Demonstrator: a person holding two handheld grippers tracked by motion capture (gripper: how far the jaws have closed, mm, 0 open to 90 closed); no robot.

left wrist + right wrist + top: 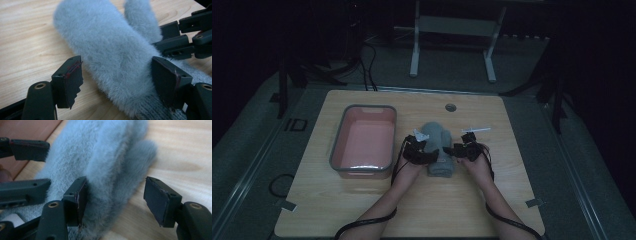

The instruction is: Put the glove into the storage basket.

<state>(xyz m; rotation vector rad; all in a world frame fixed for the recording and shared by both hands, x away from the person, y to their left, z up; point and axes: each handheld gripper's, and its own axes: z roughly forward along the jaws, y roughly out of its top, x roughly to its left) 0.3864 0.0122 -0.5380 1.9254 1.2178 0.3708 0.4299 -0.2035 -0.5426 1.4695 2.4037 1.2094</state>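
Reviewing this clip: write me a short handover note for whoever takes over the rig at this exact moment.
Left gripper: fingers open, straddling the grey fuzzy mitten near its knit cuff, not yet pinching.
Right gripper: fingers open around the mitten's other edge, one finger against the fur, no grip yet.
Mitten lies flat on the wooden table, right of the pink bin.
Done: both grippers in place.
Left: probably close and lift; the bin looks a likely destination.

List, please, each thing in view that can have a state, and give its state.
grey mitten: lying flat on the table, thumb out to one side.
pink bin: upright, nothing inside.
left gripper: jaws astride the mitten, one pad not touching.
right gripper: jaws astride the mitten's edge, one pad clear of it.
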